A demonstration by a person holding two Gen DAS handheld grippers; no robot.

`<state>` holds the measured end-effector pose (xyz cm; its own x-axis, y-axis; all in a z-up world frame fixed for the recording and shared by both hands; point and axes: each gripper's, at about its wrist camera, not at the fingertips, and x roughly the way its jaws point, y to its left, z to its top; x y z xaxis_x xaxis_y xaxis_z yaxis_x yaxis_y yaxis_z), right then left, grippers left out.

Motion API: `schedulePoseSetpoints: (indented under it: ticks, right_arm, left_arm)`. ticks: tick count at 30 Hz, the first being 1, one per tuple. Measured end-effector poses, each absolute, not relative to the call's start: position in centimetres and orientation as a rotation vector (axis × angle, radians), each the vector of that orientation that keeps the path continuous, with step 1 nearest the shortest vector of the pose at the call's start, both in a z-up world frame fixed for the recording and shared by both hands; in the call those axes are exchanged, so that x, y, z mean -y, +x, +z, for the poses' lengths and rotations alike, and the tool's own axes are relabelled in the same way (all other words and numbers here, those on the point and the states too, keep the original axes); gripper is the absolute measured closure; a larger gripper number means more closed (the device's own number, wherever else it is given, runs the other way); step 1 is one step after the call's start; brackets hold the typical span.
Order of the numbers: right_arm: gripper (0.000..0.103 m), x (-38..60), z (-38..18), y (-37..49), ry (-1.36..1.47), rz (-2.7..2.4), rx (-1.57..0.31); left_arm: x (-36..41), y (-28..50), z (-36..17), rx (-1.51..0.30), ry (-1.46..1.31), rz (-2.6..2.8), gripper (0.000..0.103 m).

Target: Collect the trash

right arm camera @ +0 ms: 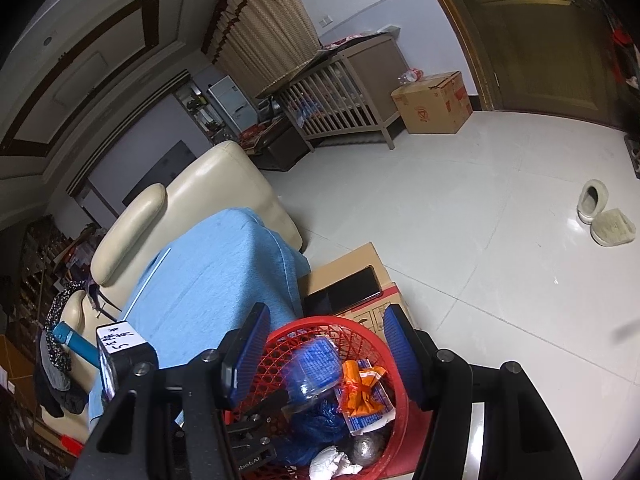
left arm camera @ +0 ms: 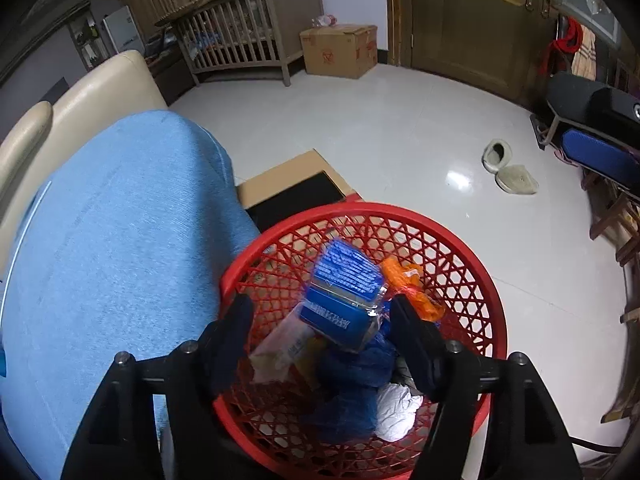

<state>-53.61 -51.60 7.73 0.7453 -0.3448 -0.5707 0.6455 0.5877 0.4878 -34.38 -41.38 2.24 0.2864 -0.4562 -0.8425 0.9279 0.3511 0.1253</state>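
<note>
Low in the frame, the red basket (left arm camera: 460, 264) already holds several wrappers, and a blue packet (left arm camera: 344, 292) drops between the left gripper (left arm camera: 320, 320) fingers, parted and empty like the right gripper (right arm camera: 324, 344) fingers; no further trash shows.

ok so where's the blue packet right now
In the left wrist view the blue packet sits between the open left gripper fingers, over the red basket, beside an orange wrapper.

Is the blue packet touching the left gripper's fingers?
Cannot tell. In the left wrist view the blue packet shows a gap from one finger of the left gripper, but its blurred clear edge seems to meet the other.
</note>
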Motion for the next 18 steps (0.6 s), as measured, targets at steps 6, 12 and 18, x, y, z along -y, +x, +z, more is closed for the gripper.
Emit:
schedulePoseSetpoints:
  ticks: [6, 12, 18]
  right_arm:
    - [0.040, 50.8, 8.4, -52.8, 0.712, -0.588, -0.449]
    - [0.039, 49.4, 9.0, -51.6, 0.657, -0.592, -0.483]
    - [0.025, 47.0, 9.4, -50.1, 0.568, -0.606, -0.540]
  left_arm:
    - [39.9, -33.7, 2.9, -0.799, 0.671, -1.014, 0.031]
    - [37.3, -32.5, 5.0, -0.766, 0.596, -0.992, 0.031]
    - [33.2, -31.1, 8.0, -0.711, 0.492, -0.964, 0.021]
